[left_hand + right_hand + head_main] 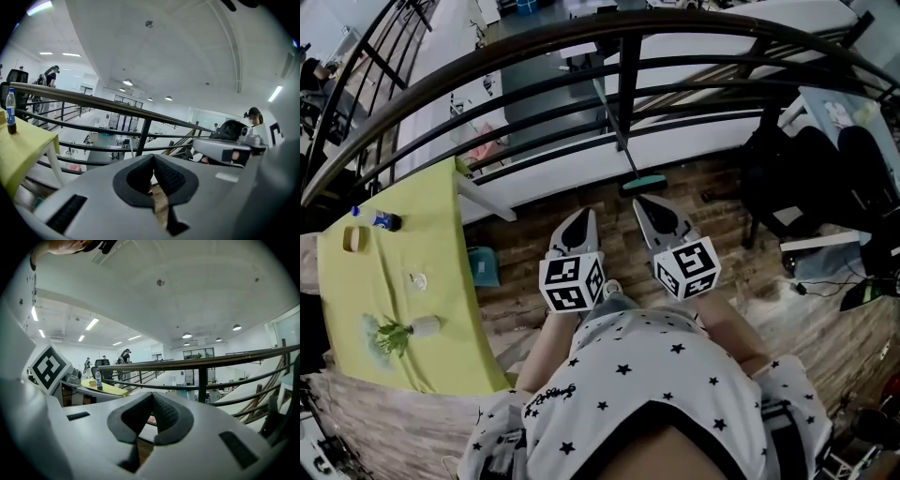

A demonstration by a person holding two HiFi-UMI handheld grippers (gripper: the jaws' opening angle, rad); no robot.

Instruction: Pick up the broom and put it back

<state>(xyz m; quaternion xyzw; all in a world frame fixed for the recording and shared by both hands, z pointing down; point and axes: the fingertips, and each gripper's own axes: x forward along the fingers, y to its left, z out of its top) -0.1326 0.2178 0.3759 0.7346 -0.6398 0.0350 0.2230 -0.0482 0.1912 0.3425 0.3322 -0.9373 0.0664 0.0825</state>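
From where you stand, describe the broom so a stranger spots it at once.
Look to the black curved railing ahead. Near its thick central post the broom leans, head on the wooden floor. It is the only long-handled thing there, with a teal head.

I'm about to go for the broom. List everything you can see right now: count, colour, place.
broom: one, teal head, thin handle, leaning on the railing ahead of both grippers
railing: one, black, curving across the top
table: one, yellow-green, left
bottle: one, blue cap, far end of the table
ring-shaped thing: one, tan, beside the bottle
potted plant: one, green in a white pot, near end of the table
floor: wood planks
left gripper: one, white, jaws together, empty
right gripper: one, white, jaws together, empty
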